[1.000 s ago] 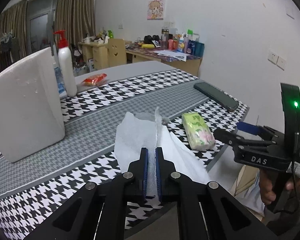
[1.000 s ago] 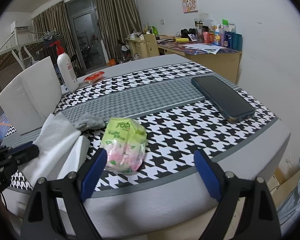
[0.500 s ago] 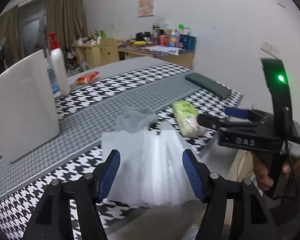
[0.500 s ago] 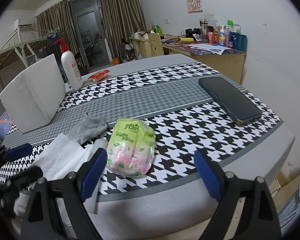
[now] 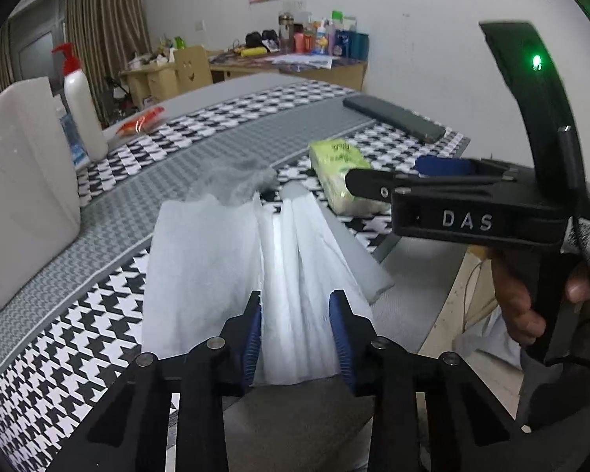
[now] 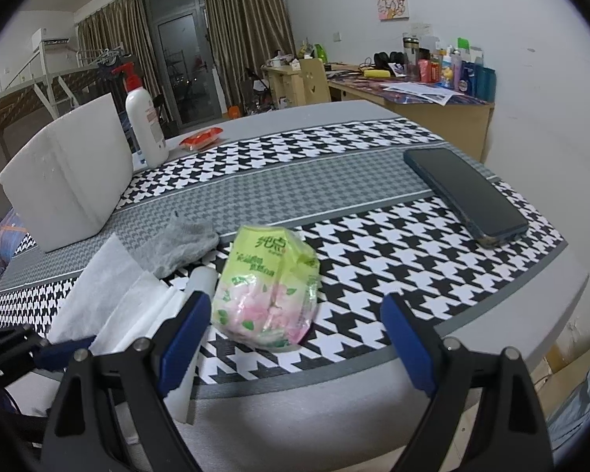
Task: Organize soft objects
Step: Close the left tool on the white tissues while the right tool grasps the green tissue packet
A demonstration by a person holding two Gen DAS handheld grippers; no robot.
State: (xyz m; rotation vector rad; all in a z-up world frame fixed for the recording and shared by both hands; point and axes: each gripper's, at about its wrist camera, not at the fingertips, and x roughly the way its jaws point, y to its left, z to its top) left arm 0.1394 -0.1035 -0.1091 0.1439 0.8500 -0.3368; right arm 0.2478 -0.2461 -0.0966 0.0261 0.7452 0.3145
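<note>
Step in hand: re-gripping the white tissue sheet (image 5: 224,271), one of the soft items to be organized. The left hand-held gripper (image 5: 295,326) points down at the near desk (image 5: 224,145) edge. Its jaws have just been closing, and the pleated near edge of the sheet lies between them. The blue pads (image 5: 252,334) touch the folds at the sides but do not visibly clamp them, so the left unit is judged open around the sheet, not gripping it.

The sheet lies fanned out, with a grey cloth (image 6: 185,242) at its 12 o'clock edge. A green tissue pack (image 6: 269,287) lies at 2 o'clock from the sheet, apart from it.

The right hand-held gripper (image 6: 295,334) is fully open and empty. The pack sits just ahead of its pads at 12 o'clock.

Next move, as judged: close the left jaws fully on the gathered folds before lifting. The thin sheet may slip or tear if only one layer is caught.
</note>
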